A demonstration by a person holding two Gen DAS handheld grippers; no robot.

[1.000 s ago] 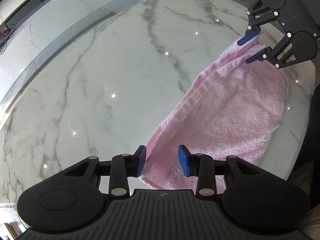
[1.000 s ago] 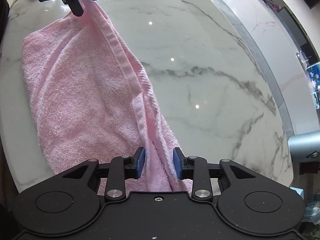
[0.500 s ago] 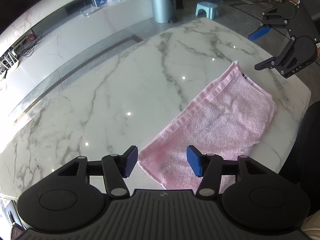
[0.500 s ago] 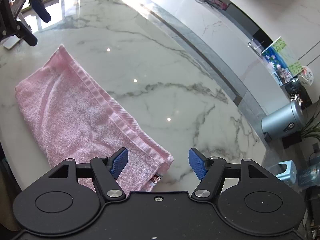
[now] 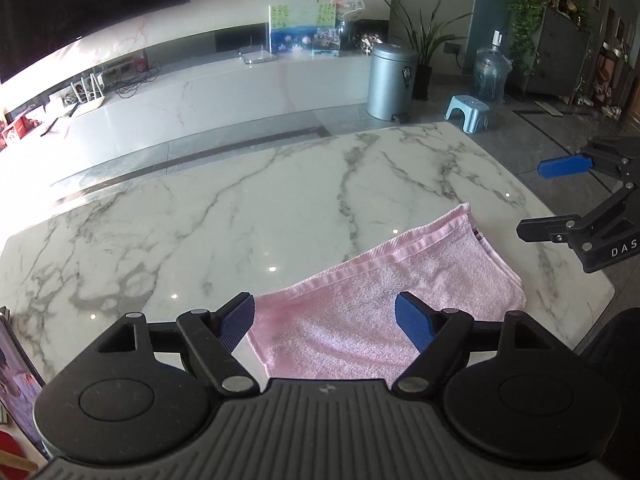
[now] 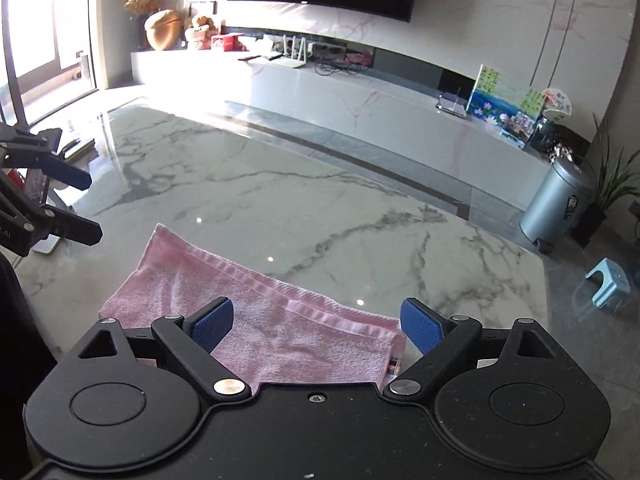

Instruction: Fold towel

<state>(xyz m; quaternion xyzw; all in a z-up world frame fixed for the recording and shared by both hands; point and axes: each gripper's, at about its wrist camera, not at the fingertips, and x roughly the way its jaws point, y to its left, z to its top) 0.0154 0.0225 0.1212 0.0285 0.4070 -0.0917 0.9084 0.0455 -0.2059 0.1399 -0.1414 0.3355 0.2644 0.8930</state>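
White marble with grey veins makes up the counter (image 5: 240, 208), and behind it runs a long white low cabinet (image 5: 200, 92) under a dark wall-mounted screen (image 5: 80, 4). Going from left to right, the left hand-held gripper (image 5: 325, 322) comes first: black, with blue ribbed pads, its jaws standing wide and opening, nothing pressed between them. The pink terry towel (image 5: 400, 280), folded into a long rectangle, lies flat on the counter just beyond and below those pads, its hemmed edge on the side away from the person. Seen from the right wrist view, the same towel (image 6: 280, 320) lies under the right hand-held gripper (image 6: 316, 324), with a small label at the corner near its right pad. That gripper's jaws are also wide apart and opening, and they touch no cloth. Each gripper shows at the edge of the other's view, clear of the towel: the right one (image 5: 560, 200) off the towel's far end, the left one (image 6: 76, 204) beyond the opposite end. Farther right of the right gripper, on the grey floor, stand a silver cylindrical pedal bin (image 6: 560, 200) and a small pale blue plastic stool (image 6: 608, 284).
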